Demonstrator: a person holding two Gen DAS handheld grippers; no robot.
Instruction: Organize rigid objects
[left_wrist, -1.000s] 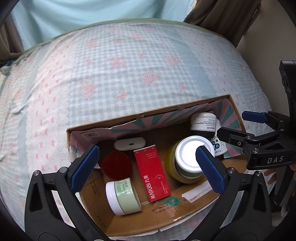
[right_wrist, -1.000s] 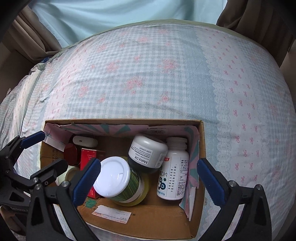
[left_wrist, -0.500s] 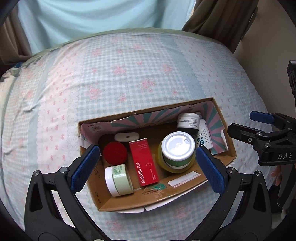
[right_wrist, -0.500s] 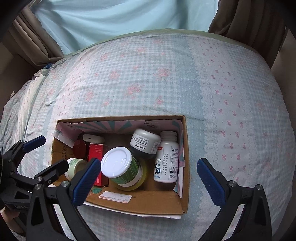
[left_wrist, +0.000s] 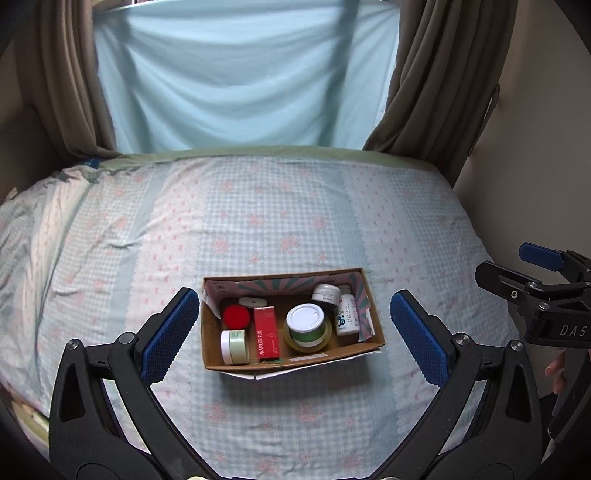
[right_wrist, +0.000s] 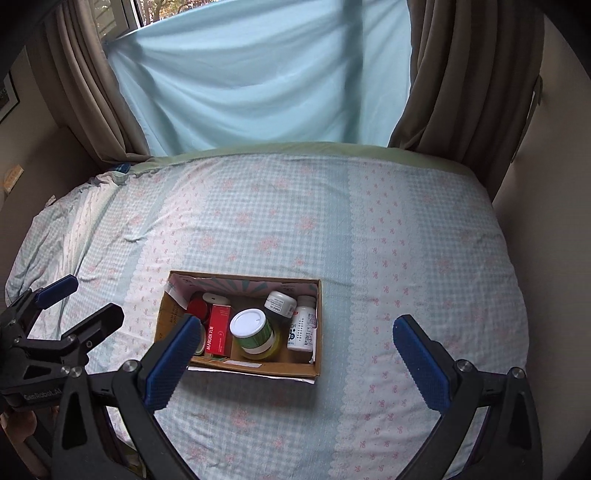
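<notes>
An open cardboard box (left_wrist: 295, 360) (right_wrist: 258, 369) lies on the bed. In it are a red carton (left_wrist: 266, 334) (right_wrist: 218, 329), a red round lid (left_wrist: 235, 316), a small pale green jar (left_wrist: 234, 346), a white-lidded green jar (left_wrist: 306, 325) (right_wrist: 252, 331), a white bottle (left_wrist: 346, 315) (right_wrist: 303, 328), a dark jar with a white lid (left_wrist: 325, 294) (right_wrist: 280, 304) and a small white case (left_wrist: 252, 301). My left gripper (left_wrist: 295, 338) is open and empty, well above and in front of the box. My right gripper (right_wrist: 297, 360) is open and empty, likewise high above the box.
The bed (left_wrist: 258, 221) wears a pale checked sheet with pink flowers. A light blue cloth (left_wrist: 236, 74) hangs between brown curtains (left_wrist: 70, 81) at the far side. A wall (left_wrist: 535, 184) runs along the bed's right edge.
Both grippers have pulled up and back from the box, which now looks much smaller. The curtains and blue cloth have come into view. Both stay open and empty.
</notes>
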